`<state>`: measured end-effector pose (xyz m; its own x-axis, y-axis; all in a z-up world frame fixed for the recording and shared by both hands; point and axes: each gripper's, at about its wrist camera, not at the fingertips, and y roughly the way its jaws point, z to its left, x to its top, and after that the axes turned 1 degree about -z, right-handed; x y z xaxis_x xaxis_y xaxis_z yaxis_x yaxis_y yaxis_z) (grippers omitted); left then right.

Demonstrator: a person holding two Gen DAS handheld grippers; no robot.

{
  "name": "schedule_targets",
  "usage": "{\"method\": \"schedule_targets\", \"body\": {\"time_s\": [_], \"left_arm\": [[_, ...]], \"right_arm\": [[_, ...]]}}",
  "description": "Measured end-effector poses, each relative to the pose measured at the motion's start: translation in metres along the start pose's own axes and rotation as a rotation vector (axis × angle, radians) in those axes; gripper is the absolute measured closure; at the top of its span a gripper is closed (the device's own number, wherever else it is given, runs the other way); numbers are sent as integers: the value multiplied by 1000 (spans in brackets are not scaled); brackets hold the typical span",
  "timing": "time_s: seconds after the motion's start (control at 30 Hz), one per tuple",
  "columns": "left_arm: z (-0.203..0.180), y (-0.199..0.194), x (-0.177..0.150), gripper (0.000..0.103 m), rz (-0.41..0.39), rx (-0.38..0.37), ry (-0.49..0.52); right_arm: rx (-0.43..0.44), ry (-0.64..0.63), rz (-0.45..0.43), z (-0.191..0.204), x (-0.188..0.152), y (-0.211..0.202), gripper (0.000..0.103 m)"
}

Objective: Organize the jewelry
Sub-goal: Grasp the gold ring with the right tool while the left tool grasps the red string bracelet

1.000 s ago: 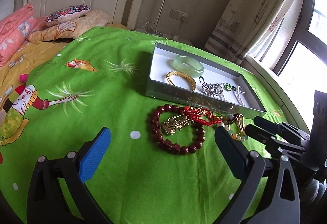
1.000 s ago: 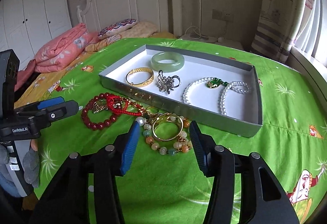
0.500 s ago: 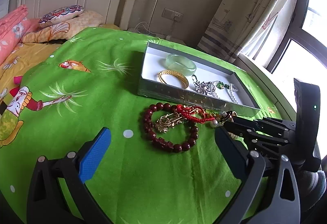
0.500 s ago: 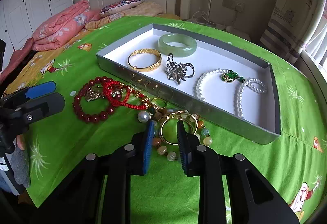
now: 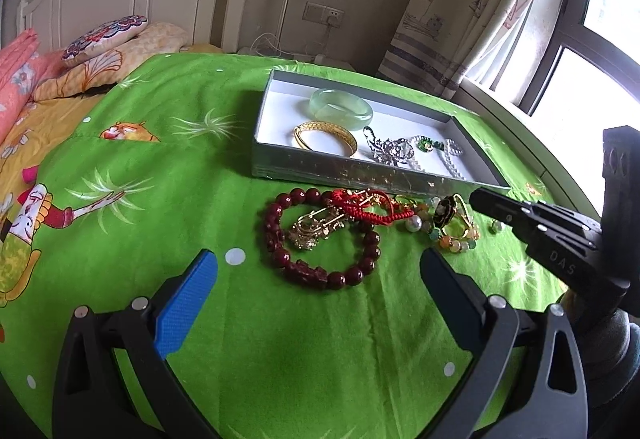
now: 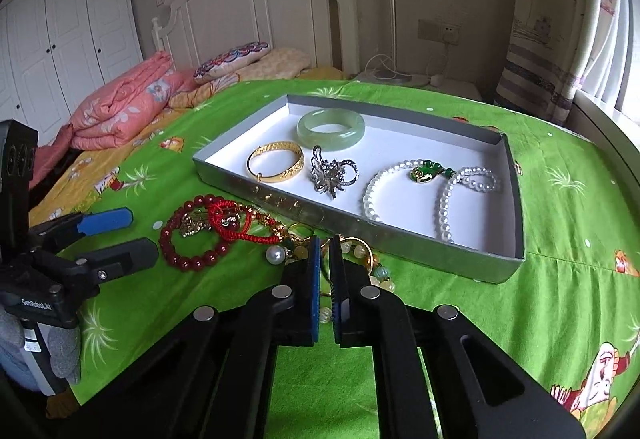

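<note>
A grey tray (image 6: 400,235) (image 5: 360,175) on the green sheet holds a jade bangle (image 6: 331,127), a gold bangle (image 6: 276,167), a silver brooch (image 6: 332,175) and a pearl necklace (image 6: 432,179). In front of it lie a dark red bead bracelet (image 5: 320,239) (image 6: 192,235), a red cord (image 5: 364,209), a gold charm and a pale bead bracelet with a gold ring (image 5: 456,227). My right gripper (image 6: 325,251) is shut on the gold ring (image 6: 352,241) of that bracelet. My left gripper (image 5: 316,271) is open, just short of the red bead bracelet.
Pillows (image 6: 240,59) and a folded pink quilt (image 6: 124,107) lie at the head of the bed. The headboard (image 6: 248,7) stands behind. A curtain (image 6: 560,19) and window are on the right. The right gripper body (image 5: 560,239) shows in the left wrist view.
My right gripper has moved forward and closed on the gold ring of the pale bead bracelet. My left gripper stays open and has shifted a little.
</note>
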<state>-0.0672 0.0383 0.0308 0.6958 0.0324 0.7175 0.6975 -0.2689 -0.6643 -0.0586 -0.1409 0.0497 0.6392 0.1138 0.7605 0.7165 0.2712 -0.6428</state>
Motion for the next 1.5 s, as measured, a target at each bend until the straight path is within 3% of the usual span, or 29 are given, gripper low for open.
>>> {"method": "schedule_targets", "body": {"time_s": [0.17,0.33,0.4,0.43,0.47,0.5,0.57,0.83,0.97,1.1,1.3,1.37,1.5], "left_arm": [[-21,8,4,4,32,44,118],[-43,19,10,9,48,124,275],[-47,22,15,9,51,144,325],[-48,24,17,14,56,143,342],[-49,27,19,18,62,144,363],[-51,31,21,28,72,149,390],[-54,37,21,39,93,158,453],[-64,44,25,39,94,97,582],[-75,52,24,39,113,76,632],[-79,66,23,43,144,83,661],[-77,76,28,85,125,135,660],[-72,69,34,92,104,86,613],[-57,50,51,92,80,-36,474]], "right_arm": [[27,44,-50,-9,0,-10,96],[73,23,-10,-5,-1,-4,93],[96,2,10,-1,-2,-3,78],[96,-1,19,1,-3,-2,43],[97,-6,10,2,-3,-3,27],[99,-17,-2,4,-3,-5,28],[98,-39,29,9,-3,0,46],[54,-35,160,10,-3,27,76],[35,-46,153,12,-3,28,90],[30,6,105,1,-3,19,90],[53,40,54,-6,-2,9,90],[60,56,44,-9,-1,8,90],[71,69,20,-12,-1,3,90]]}}
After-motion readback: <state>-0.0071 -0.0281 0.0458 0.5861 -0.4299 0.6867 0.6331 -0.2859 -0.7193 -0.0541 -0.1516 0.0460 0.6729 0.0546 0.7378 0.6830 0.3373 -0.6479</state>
